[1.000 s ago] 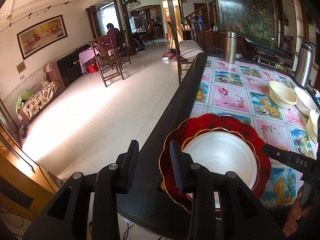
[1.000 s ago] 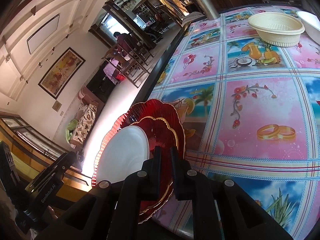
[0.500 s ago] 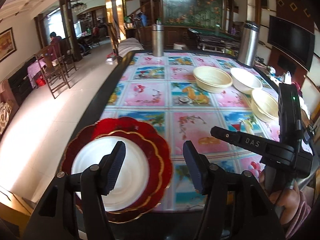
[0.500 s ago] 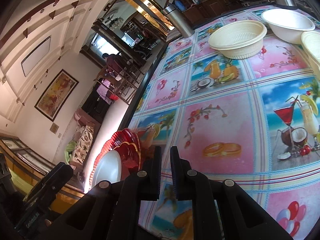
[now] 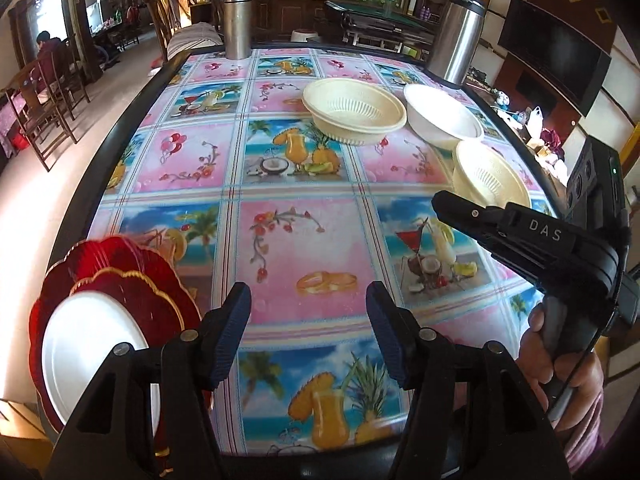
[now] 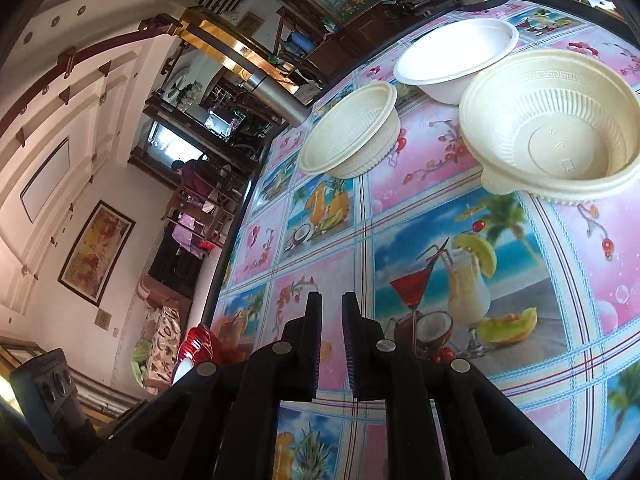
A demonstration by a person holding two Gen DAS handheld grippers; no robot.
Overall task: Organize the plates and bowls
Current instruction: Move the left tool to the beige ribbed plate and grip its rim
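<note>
A stack of red scalloped plates (image 5: 120,276) with a white plate (image 5: 92,352) on top sits at the near left table corner; its edge shows in the right wrist view (image 6: 198,344). Three bowls stand far right: a wide cream bowl (image 5: 354,112) (image 6: 352,132), a white bowl (image 5: 442,116) (image 6: 456,60) and a smaller cream ribbed bowl (image 5: 492,180) (image 6: 556,128). My left gripper (image 5: 308,332) is open and empty above the tablecloth, right of the plates. My right gripper (image 6: 332,340) (image 5: 460,208) is shut and empty, short of the ribbed bowl.
Two steel flasks (image 5: 237,24) (image 5: 456,36) stand at the table's far end. The table has a dark raised edge (image 5: 120,120). Wooden chairs (image 5: 40,108) and a seated person (image 5: 46,52) are far left across the tiled floor.
Both grippers have swung right, away from the plate stack and toward the bowls. The left gripper has opened wider. The plates stay at the corner.
</note>
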